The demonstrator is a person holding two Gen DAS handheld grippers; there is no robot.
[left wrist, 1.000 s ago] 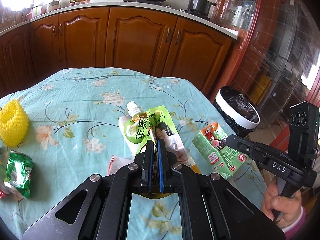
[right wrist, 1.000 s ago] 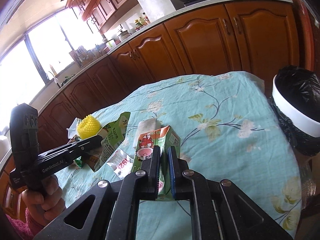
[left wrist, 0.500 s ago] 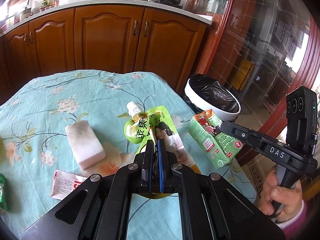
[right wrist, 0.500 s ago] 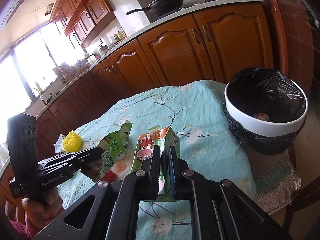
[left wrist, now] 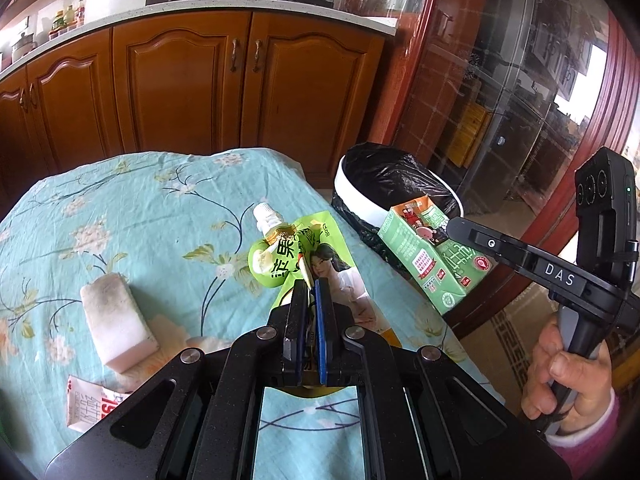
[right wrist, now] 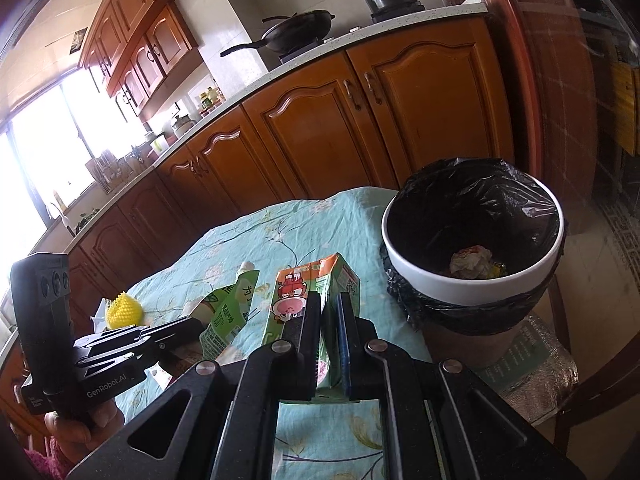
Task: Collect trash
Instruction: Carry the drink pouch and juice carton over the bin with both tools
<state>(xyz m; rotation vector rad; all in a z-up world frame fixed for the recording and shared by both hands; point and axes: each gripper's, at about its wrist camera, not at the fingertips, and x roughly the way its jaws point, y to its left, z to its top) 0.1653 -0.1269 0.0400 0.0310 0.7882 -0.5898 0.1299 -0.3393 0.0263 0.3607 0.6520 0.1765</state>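
My left gripper [left wrist: 308,289] is shut on a green drink pouch [left wrist: 276,258] with a white cap, held above the floral tablecloth. To its right, my right gripper [left wrist: 453,225] holds a green drink carton [left wrist: 426,258] at the bin's near rim. In the right wrist view, the right gripper [right wrist: 329,300] is shut on that carton [right wrist: 294,300]. The left gripper [right wrist: 196,326] with the pouch [right wrist: 230,310] is at lower left. The white bin [right wrist: 460,293] with a black liner stands just past the table's right edge, with crumpled trash [right wrist: 472,262] at its bottom.
A white sponge block [left wrist: 116,320] and a red-and-white packet [left wrist: 88,404] lie on the tablecloth [left wrist: 140,216] at the left. A yellow spiky foam net [right wrist: 123,311] sits farther back. Wooden cabinets [left wrist: 180,88] run behind the table. A glass-fronted cupboard [left wrist: 500,100] stands right of the bin.
Both grippers have swung right across the table with the pouch and the carton still in them. The bin has come closer and its inside now shows.
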